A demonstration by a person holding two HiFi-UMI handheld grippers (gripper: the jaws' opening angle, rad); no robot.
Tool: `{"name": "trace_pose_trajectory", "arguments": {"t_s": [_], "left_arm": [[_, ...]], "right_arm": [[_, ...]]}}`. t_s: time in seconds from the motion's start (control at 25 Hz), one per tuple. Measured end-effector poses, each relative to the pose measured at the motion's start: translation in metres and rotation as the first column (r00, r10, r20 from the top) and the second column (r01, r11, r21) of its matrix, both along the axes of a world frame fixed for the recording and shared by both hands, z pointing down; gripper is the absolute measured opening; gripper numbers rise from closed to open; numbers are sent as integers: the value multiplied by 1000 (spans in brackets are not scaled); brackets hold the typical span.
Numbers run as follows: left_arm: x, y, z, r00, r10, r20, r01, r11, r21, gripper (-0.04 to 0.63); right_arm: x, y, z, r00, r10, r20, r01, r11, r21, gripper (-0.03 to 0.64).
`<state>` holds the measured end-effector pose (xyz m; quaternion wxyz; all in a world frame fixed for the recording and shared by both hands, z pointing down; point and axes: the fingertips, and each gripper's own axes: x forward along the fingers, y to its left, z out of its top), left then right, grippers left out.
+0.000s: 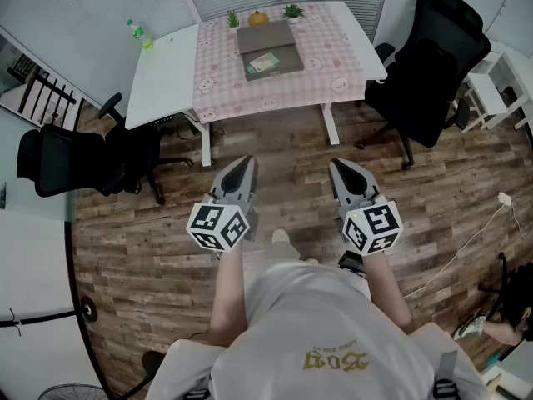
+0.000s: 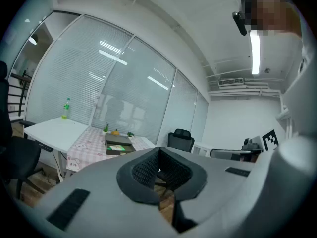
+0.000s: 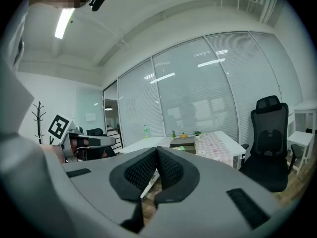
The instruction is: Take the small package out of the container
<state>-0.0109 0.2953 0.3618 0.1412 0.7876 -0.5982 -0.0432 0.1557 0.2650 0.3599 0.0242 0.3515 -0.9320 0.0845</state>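
Wood-plank flooring (image 1: 283,140) fills an office room, seen from above by a person in a white shirt (image 1: 325,340) standing on it. Ahead stands a white table (image 1: 166,90), partly covered by a pink checked tablecloth (image 1: 333,48). On the cloth lies a dark flat container (image 1: 291,61) with its lid folded back, and a small green-and-white package (image 1: 265,61) rests inside it. Behind the container sit a small orange pumpkin (image 1: 259,18) and two little green potted plants (image 1: 292,11). A green bottle (image 1: 133,30) stands on the bare white part of the table, at its far left. Black office chairs stand on either side, one at the left (image 1: 67,161) and one at the right (image 1: 433,57).

The person holds the left gripper (image 1: 241,167) and the right gripper (image 1: 340,167) side by side over the floor, well apart from the table and pointing towards it. Each gripper's own view shows its two ridged black pads pressed together with nothing between them.
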Motion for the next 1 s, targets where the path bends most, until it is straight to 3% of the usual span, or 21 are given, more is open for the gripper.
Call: {"name": "trace_pose_trajectory", "arguments": {"t_s": [0.32,0.44,0.48,0.56,0.64,0.8,1.0], "left_arm": [[-3,17,-9,1000,-12,5,12,1000,6,15],[-1,22,-7,1000,-6,-10,7,1000,14,22],[1,24,-8,1000,-4,-10,4,1000,29,98],[2,25,-10,1000,-19,9,18,998,66,318],[0,22,-10,999,-36,18,34,997,75,387],[-9,4,-2,999,-40,-30,42,998,54,429],[-20,-53,18,1000,-7,-12,7,1000,16,449]], "right_arm": [[1,10,-3,1000,-6,-22,6,1000,13,12],[4,14,-5,999,-16,35,16,1000,9,12],[3,17,-5,997,-43,64,43,999,-6,22],[-2,23,-3,991,-108,82,111,993,-33,267],[-4,23,-1,993,-115,39,116,993,-13,295],[-8,12,5,994,-110,14,110,994,9,310],[-24,-35,21,994,-112,13,112,993,-28,330]]}}
